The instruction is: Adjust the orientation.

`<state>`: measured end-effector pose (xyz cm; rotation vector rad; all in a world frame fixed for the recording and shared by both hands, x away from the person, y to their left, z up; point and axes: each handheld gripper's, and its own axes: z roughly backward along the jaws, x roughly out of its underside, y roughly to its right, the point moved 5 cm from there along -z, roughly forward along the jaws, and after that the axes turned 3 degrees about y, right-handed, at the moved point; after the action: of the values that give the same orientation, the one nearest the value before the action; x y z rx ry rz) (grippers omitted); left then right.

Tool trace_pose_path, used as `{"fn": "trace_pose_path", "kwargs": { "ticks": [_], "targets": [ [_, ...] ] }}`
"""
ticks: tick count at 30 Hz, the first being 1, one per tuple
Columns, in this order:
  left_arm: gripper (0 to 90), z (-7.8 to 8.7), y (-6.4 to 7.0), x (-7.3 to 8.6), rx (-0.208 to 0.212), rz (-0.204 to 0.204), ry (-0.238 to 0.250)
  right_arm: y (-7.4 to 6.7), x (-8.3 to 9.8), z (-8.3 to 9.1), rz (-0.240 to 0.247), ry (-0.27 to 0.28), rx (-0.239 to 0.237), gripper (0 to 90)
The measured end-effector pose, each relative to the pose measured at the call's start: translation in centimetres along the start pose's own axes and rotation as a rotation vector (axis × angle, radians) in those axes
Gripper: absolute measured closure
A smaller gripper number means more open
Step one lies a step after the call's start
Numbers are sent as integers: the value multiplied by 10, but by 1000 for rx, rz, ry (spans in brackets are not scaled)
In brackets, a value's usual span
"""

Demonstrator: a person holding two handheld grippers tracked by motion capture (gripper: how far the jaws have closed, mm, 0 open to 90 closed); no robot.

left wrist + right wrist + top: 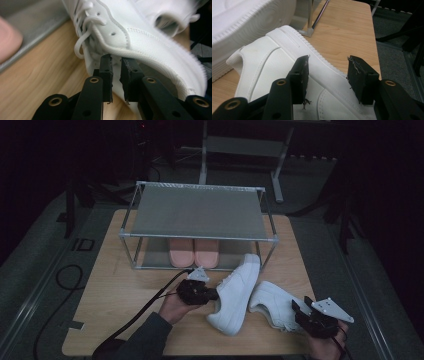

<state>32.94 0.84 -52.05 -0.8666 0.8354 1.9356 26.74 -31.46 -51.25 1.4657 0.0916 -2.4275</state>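
Observation:
Two white sneakers lie on the wooden table (115,285). The left sneaker (235,295) is tipped onto its side, its ribbed sole (249,22) turned toward the other shoe. My left gripper (216,295) sits at its opening, and in the left gripper view its jaws (116,62) stand almost together at the padded collar (150,47), beside the laces. The right sneaker (272,302) rests near the table's front right. My right gripper (300,306) is open, its jaws (328,67) spread wide above that shoe's side (269,62), with no pad touching it.
A metal shoe rack (200,236) stands at the back of the table, with a pair of pink slippers (194,252) on its lower shelf. One rack leg (310,15) is close behind the sneakers. The left gripper's cable (145,307) trails off the front edge.

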Motion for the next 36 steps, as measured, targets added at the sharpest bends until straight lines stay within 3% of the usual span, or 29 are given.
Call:
{"fn": "trace_pose_path", "kwargs": {
  "ticks": [2, 4, 10, 17, 18, 22, 36],
  "targets": [
    [795, 1, 6, -10, 22, -12, 21, 0, 0, 0, 1, -2, 0, 511],
    [802, 0, 8, -13, 13, -23, 10, 0, 0, 0, 1, -1, -1, 512],
    [743, -1, 8, -12, 40, -22, -17, 0, 0, 0, 4, -2, -1, 512],
    [618, 0, 10, -12, 156, -5, -10, 0, 0, 0, 4, -2, 0, 511],
    [600, -2, 11, -11, 149, -15, -25, 0, 0, 0, 1, -2, 0, 512],
    [556, -5, 8, -12, 171, 25, -19, 0, 0, 0, 2, -2, 0, 511],
    [534, -7, 10, -22, 198, 59, 13, -1, 0, 0, 5, -2, 2, 511]
  ]
}}
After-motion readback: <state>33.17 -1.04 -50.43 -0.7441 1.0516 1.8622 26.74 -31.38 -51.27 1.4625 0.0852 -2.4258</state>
